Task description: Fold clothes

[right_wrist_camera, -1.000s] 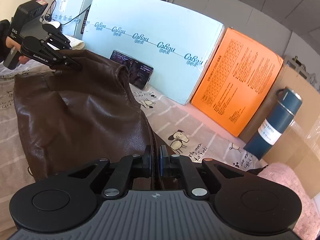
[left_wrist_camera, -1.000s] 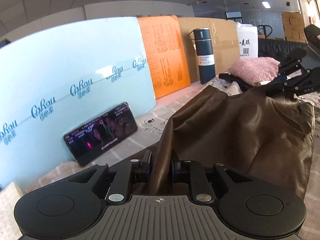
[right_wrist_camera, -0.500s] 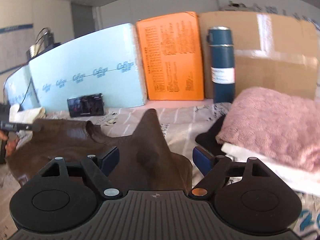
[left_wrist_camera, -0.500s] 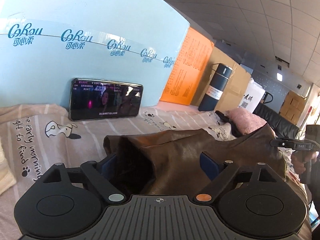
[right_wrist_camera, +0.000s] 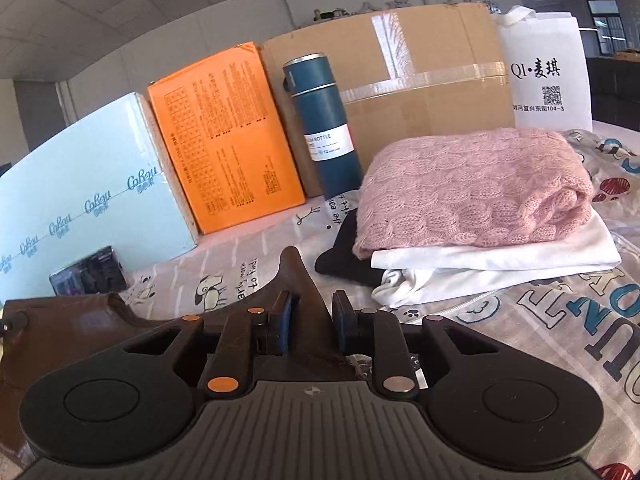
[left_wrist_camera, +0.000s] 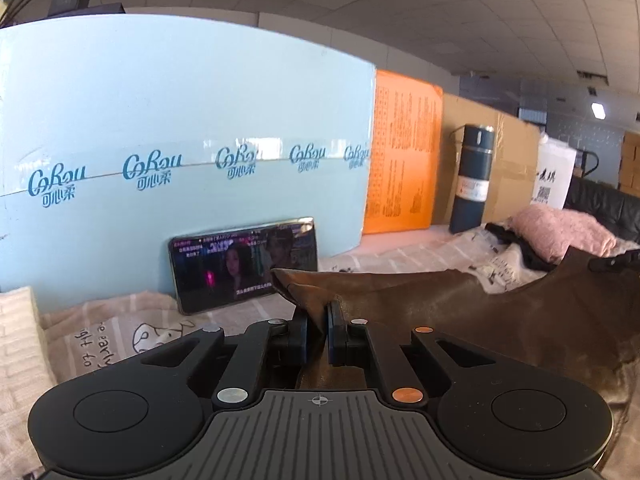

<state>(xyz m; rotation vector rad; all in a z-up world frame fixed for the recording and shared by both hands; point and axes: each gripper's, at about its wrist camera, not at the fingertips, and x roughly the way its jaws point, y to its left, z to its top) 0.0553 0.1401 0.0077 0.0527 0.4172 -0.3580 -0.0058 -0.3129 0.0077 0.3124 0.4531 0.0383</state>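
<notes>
A brown leather-look garment (left_wrist_camera: pixel 460 308) lies spread on the printed cloth surface (left_wrist_camera: pixel 120 332). My left gripper (left_wrist_camera: pixel 318 328) is shut on one corner of it, which sticks up between the pads. In the right wrist view the same garment (right_wrist_camera: pixel 60 332) stretches to the left, and my right gripper (right_wrist_camera: pixel 310 320) has its pads close around another raised corner (right_wrist_camera: pixel 298 276), with a small gap at the right pad. The right gripper's tip shows at the far right of the left wrist view (left_wrist_camera: pixel 616 260).
A phone (left_wrist_camera: pixel 244 268) playing video leans on a light blue box (left_wrist_camera: pixel 180 140). An orange box (right_wrist_camera: pixel 228 136), a dark blue bottle (right_wrist_camera: pixel 324 124), a cardboard box (right_wrist_camera: pixel 420 80) and a white bag (right_wrist_camera: pixel 548 80) line the back. A folded pink sweater (right_wrist_camera: pixel 472 188) sits on white and black clothes.
One second ago both grippers held the garment up. Half a second ago both were open with it laid down. Now both have closed on new corners near the surface.
</notes>
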